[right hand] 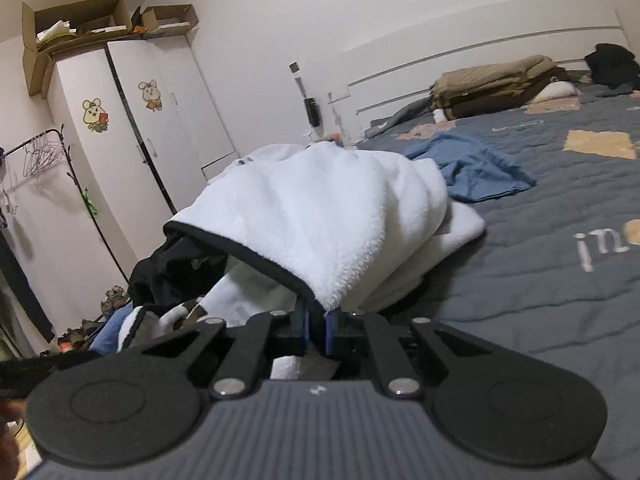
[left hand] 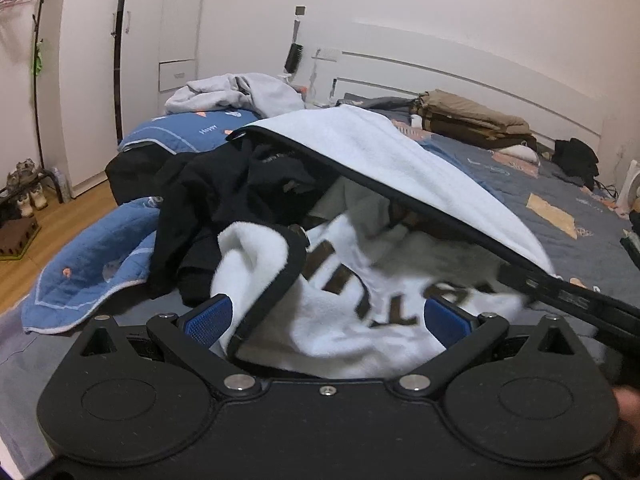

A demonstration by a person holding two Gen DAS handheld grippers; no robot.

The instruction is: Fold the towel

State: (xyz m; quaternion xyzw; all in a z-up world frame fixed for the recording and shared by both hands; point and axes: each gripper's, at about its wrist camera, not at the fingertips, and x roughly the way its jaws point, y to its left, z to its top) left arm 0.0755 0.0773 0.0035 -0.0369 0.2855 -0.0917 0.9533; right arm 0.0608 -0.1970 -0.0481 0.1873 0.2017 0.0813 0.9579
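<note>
The white towel (right hand: 332, 208), black-trimmed with brown lettering on its underside, lies heaped on the grey quilted bed (right hand: 560, 264), close to the bed's near edge. One trimmed edge is raised like a tent. The right gripper (right hand: 316, 330) is clamped on that raised edge, blue pads pressed together with the hem between them. The left gripper (left hand: 332, 312) stands wide apart; towel folds bulge between its blue pads (left hand: 212, 316) (no pinch is visible). Just beside the towel, toward the bed's left edge, sits a black garment (left hand: 224, 200) and a blue blanket (left hand: 88, 264). Folded tan bedding (right hand: 492, 84) rests near the headboard.
</note>
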